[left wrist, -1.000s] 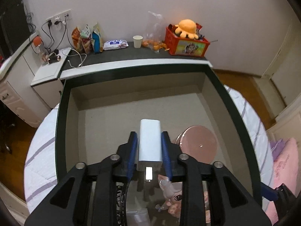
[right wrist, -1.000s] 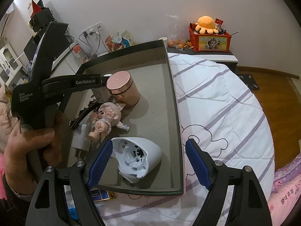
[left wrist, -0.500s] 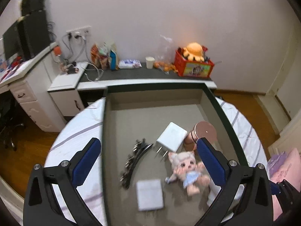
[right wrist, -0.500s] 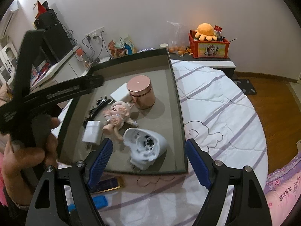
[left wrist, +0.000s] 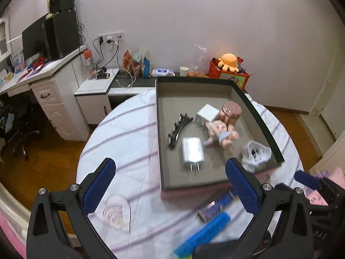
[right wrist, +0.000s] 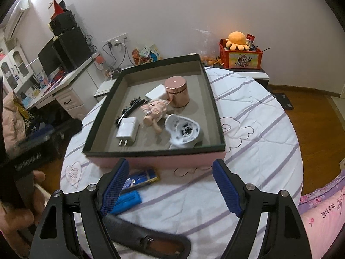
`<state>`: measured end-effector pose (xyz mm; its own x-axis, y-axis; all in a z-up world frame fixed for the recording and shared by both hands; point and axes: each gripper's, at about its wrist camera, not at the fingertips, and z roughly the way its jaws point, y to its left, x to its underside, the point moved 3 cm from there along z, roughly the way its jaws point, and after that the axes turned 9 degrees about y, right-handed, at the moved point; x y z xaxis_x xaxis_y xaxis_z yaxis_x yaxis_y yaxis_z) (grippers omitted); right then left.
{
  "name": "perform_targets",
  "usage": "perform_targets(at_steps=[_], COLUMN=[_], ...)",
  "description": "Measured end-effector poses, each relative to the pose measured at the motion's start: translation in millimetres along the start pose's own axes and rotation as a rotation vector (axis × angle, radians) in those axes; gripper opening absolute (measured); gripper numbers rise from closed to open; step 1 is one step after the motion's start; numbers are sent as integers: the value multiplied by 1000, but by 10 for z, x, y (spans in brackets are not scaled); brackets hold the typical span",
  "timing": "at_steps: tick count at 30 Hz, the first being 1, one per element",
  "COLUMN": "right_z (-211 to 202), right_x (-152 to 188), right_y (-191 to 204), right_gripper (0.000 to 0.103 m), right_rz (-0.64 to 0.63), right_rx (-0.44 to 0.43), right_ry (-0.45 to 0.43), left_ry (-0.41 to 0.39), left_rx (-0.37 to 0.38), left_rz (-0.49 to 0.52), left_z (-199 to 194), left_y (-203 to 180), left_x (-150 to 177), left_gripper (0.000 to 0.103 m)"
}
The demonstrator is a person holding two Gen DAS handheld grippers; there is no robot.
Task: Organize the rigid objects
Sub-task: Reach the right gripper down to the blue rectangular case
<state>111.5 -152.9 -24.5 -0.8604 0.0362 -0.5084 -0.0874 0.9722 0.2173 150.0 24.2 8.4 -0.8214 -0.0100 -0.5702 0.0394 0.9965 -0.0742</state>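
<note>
Left wrist view showed me a round table (left wrist: 133,133) under a white, purple-striped cloth, with the shallow dark-rimmed box (left wrist: 256,116) resting on it. A second ago this camera sat low inside that box; by now I had pulled it back and above the table's near edge, so the whole tray was in sight. The left gripper (left wrist: 170,185) had its blue-padded jaws spread wide with nothing between them, where a second ago they had clamped the white charger (left wrist: 192,152). That charger lay flat on the box floor near the front, prongs toward me, just beside a black hair clip (left wrist: 177,127).

From the right wrist view, the right gripper (right wrist: 172,185) also stood wide open and empty. It had come back from the box to hover over the cloth, above a blue stick-shaped item (right wrist: 127,200) and a dark blue printed packet (right wrist: 140,178) lying outside the pink front wall.

Inside the box, the white hair-dryer head (right wrist: 183,130) sat at the front right corner, the pink doll (right wrist: 154,113) lay at the middle, the rose-gold jar (right wrist: 176,91) stood upright behind it, and a second white adapter (right wrist: 156,91) touched the jar's left side. Those four kept their places.
</note>
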Motion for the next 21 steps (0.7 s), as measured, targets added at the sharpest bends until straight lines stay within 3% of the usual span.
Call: perform_targets(at_steps=[9,21], right_z=[-149,141], right_x=[203,365], right_y=[141,128], right_gripper=[81,81], right_rz=[-31,-45], right_rx=[0,23], right_ry=[-14,76], left_ry=[2,75], left_rx=[-10,3], left_rz=[-9,-13], left_z=[-233,3], left_y=[-2,58], left_x=[375,655], left_gripper=[103,103])
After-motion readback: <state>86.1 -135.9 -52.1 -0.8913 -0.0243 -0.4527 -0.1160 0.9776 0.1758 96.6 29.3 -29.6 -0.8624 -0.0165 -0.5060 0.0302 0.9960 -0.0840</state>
